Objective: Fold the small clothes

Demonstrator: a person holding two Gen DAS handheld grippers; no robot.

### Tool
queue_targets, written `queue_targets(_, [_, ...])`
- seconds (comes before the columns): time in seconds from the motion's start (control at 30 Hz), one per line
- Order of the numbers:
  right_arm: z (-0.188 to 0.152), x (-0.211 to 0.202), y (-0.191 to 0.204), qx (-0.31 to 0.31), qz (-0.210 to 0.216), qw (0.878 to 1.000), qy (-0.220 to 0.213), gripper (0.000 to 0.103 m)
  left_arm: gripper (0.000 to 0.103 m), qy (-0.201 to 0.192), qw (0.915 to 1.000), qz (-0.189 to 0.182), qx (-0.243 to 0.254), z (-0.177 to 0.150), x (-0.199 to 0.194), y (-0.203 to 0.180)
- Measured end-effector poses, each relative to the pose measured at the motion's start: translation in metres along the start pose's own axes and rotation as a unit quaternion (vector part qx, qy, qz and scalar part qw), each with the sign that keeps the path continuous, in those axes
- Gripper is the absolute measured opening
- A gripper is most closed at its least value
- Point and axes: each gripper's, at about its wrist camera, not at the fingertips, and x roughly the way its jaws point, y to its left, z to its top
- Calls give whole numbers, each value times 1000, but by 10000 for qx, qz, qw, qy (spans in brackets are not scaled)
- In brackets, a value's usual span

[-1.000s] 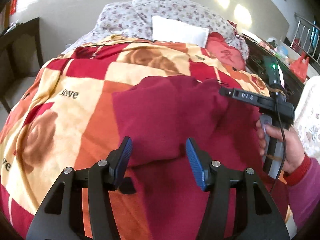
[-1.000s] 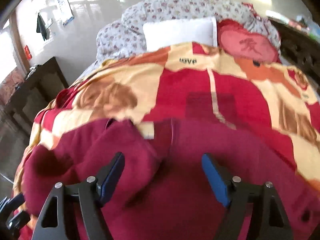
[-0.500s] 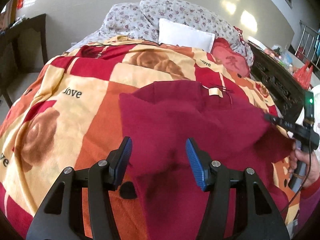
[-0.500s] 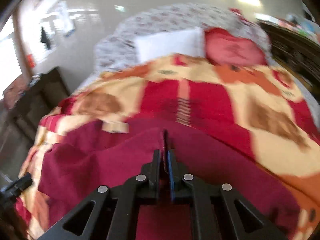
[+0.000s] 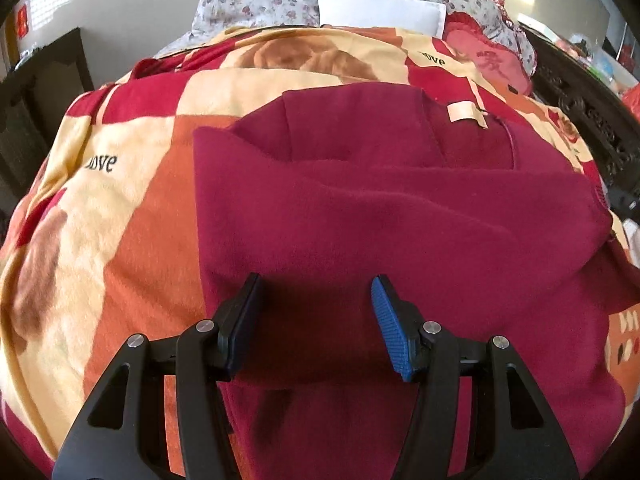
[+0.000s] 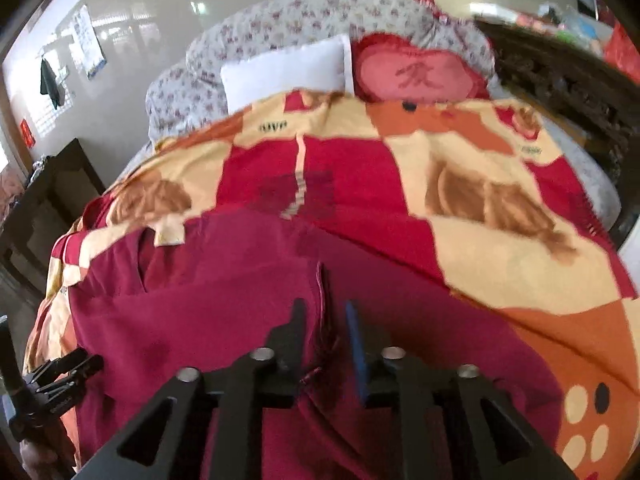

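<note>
As far as the fold goes, about half done: dark red fleece garment (image 5: 360,216) lies doubled at frame centre on the bed's red, orange and cream checked blanket (image 5: 132,200), more folds left. Left gripper (image 5: 316,312) released above it. Right gripper (image 6: 326,336) has just been opening, hem between the fingers, unpinched. White pillow (image 5: 376,8) up top.
</note>
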Motion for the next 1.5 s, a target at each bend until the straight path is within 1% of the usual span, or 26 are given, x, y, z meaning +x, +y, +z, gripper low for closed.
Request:
queue_targets(0.03, [2, -6, 4, -34, 49, 9999, -128, 37, 56, 13, 10000, 8, 1, 0, 1, 0])
queue_targets(0.07, [3, -8, 8, -62, 69, 9998, -189, 39, 56, 25, 10000, 17, -4, 1, 3, -1])
queue_targets(0.1, [6, -8, 13, -166, 116, 9996, -206, 39, 56, 29, 10000, 24, -15, 1, 5, -1])
queue_targets(0.17, [7, 1, 25, -472, 251, 9985, -80, 39, 56, 34, 10000, 34, -45, 2, 7, -1])
queue_targets(0.23, [2, 18, 35, -692, 235, 9972, 129, 39, 56, 26, 10000, 47, -66, 2, 8, -1])
queue_targets(0.33, [-9, 50, 37, -659, 182, 9963, 530, 39, 56, 29, 9999, 103, -54, 3, 9, -3])
queue_targets(0.4, [-13, 58, 34, -612, 150, 9967, 517, 39, 56, 33, 9999, 161, -18, 3, 9, -5])
queue_targets(0.5, [-13, 51, 35, -572, 173, 9969, 511, 39, 56, 52, 9997, 235, -5, 4, 7, -6])
queue_targets(0.6, [-11, 35, 32, -489, 344, 9967, 549, 39, 56, 17, 9997, 241, -75, 5, 1, -6])
queue_targets(0.73, [-17, 16, 34, -569, 365, 9964, 513, 39, 56, 2, 9996, 288, -63, 4, -8, -11])
queue_targets(0.8, [-22, 7, 33, -560, 435, 9961, 518, 39, 56, 16, 9997, 261, -35, 3, -11, -14])
queue_targets(0.87, [-29, -7, 28, -494, 449, 9970, 392, 39, 56, 32, 9998, 173, -13, 1, -15, -19])
queue_targets(0.93, [-36, -20, 19, -402, 405, 9980, 263, 39, 56, 15, 10000, 53, -6, 0, -20, -24])
queue_targets(1.0, [-45, -33, 3, -281, 355, 9988, 192, 43, 56, -7, 10000, -78, 2, -1, -23, -30])
queue_targets(1.03, [-49, -39, -4, -229, 310, 9991, 178, 46, 56, -15, 9999, -146, 28, -1, -23, -35])
queue_targets(1.1, [-56, -47, -19, -147, 156, 9996, 208, 47, 56, 8, 9998, -174, 103, -1, -20, -42])
queue_targets(1.27, [-62, -64, -45, 1, 40, 9999, 131, 47, 56, 293, 9992, -192, 201, -3, 2, -59])
queue_targets(1.3, [-61, -66, -47, -11, 28, 10000, 78, 47, 56, 326, 9991, -114, 249, -4, 5, -61])
queue_targets(1.37, [-60, -68, -43, -165, 69, 9998, 19, 47, 56, 266, 9991, -42, 323, -4, 7, -65])
queue_targets(1.43, [-61, -67, -36, -431, 138, 9990, 55, 49, 56, 287, 9990, -48, 325, -4, 8, -65])
queue_targets(1.5, [-64, -65, -23, -845, 146, 9963, 82, 53, 56, 317, 9991, -92, 283, -3, 9, -64])
